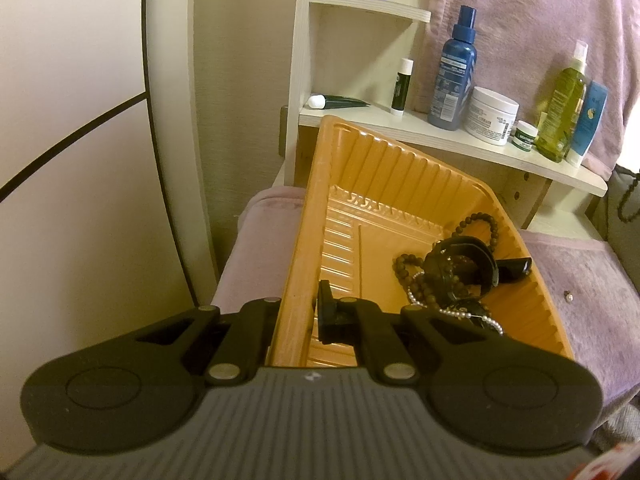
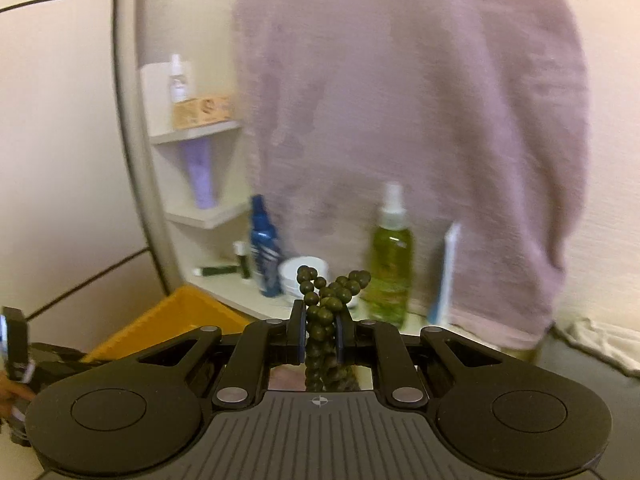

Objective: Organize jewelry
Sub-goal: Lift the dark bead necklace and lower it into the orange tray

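Note:
My left gripper (image 1: 298, 312) is shut on the near left wall of the ribbed orange tray (image 1: 384, 168), one finger inside and one outside. Inside the tray lie a brown bead string (image 1: 480, 220), a black bangle (image 1: 460, 268) and a pearl strand (image 1: 452, 312), all tangled together at the right side. In the blurred right wrist view my right gripper (image 2: 319, 316) is shut on a bunched green bead strand (image 2: 332, 292), held up in the air in front of the shelf. Loops of it stick up above the fingers and more hangs below. A corner of the orange tray (image 2: 180, 316) shows at lower left.
A white shelf (image 1: 440, 136) behind the tray carries a blue bottle (image 1: 454, 72), a white jar (image 1: 490, 114), a yellow-green bottle (image 1: 562, 112) and small tubes. A pink towel (image 1: 520, 20) hangs behind it. The surface is covered by another pink towel (image 1: 580, 272), with a tiny pearl piece (image 1: 568, 297) on it.

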### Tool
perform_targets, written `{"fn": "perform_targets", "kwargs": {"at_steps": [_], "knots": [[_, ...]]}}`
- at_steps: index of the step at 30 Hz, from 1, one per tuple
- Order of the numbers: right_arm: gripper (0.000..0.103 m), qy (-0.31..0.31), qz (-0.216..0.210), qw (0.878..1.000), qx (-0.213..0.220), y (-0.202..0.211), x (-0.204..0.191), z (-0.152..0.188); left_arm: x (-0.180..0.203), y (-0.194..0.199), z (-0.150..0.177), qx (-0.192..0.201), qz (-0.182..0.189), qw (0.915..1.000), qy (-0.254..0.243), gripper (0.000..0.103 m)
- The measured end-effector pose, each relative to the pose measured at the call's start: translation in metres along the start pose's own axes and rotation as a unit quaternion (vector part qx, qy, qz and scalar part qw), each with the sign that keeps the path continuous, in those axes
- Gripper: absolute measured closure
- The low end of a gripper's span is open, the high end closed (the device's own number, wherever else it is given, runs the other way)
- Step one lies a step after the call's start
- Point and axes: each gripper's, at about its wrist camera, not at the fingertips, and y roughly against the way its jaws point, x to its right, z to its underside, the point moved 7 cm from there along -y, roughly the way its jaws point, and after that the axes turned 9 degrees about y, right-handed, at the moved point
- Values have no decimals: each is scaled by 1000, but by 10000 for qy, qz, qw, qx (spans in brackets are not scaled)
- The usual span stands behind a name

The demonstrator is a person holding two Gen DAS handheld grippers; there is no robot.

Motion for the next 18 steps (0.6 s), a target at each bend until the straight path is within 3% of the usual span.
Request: {"fn": "perform_targets", "kwargs": {"at_steps": [8, 18], "knots": [[89, 29, -815, 9966, 99, -32, -55, -15, 0, 0, 0, 6, 19, 10000, -23, 98], [89, 51, -1572, 9874, -180, -97, -128, -6, 1, 2, -2, -33, 13, 10000, -50, 98]]}}
